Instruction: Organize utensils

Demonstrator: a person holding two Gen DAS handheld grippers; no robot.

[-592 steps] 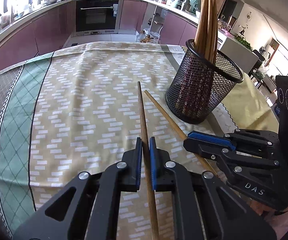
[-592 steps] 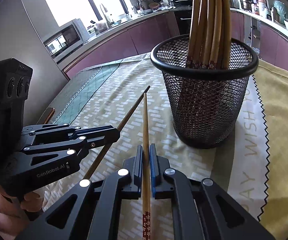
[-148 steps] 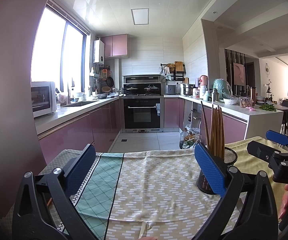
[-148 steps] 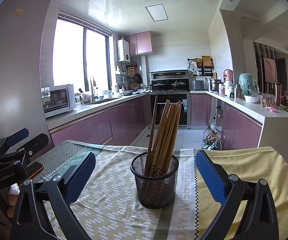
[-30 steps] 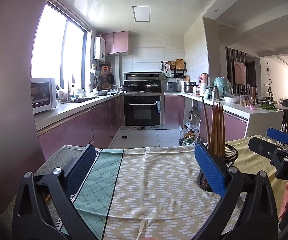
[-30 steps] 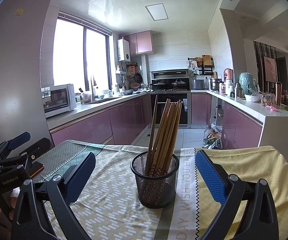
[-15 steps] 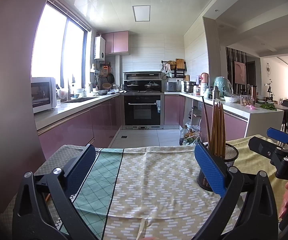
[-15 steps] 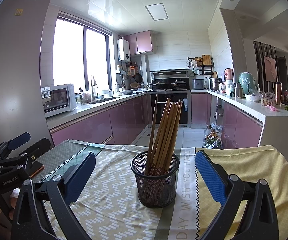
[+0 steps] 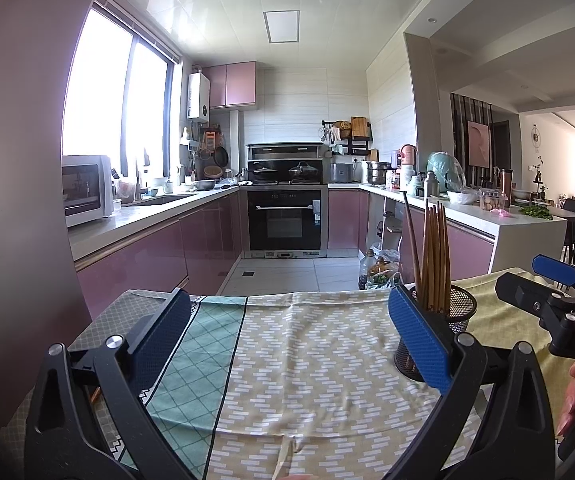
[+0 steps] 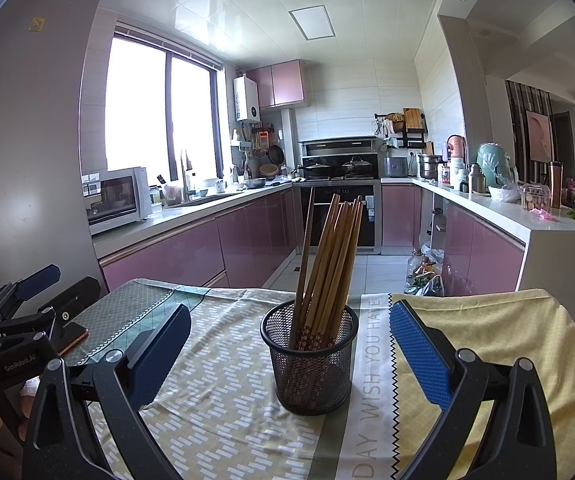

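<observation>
Both jaws stand wide and empty, left gripper (image 9: 289,334) and right gripper (image 10: 289,342). Chopsticks (image 10: 325,264) stand in the basket (image 10: 309,364) at 12 o'clock from the right gripper. No loose chopsticks show on the cloth (image 9: 307,360), so the task seems finished.

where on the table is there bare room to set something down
Widest free patch: the zigzag-patterned tablecloth between the black mesh holder of wooden chopsticks and the green diamond-patterned strip. The yellow cloth right of the holder is also bare. The far left edge is crowded by a dark phone-like object and the left hand-held gripper.
</observation>
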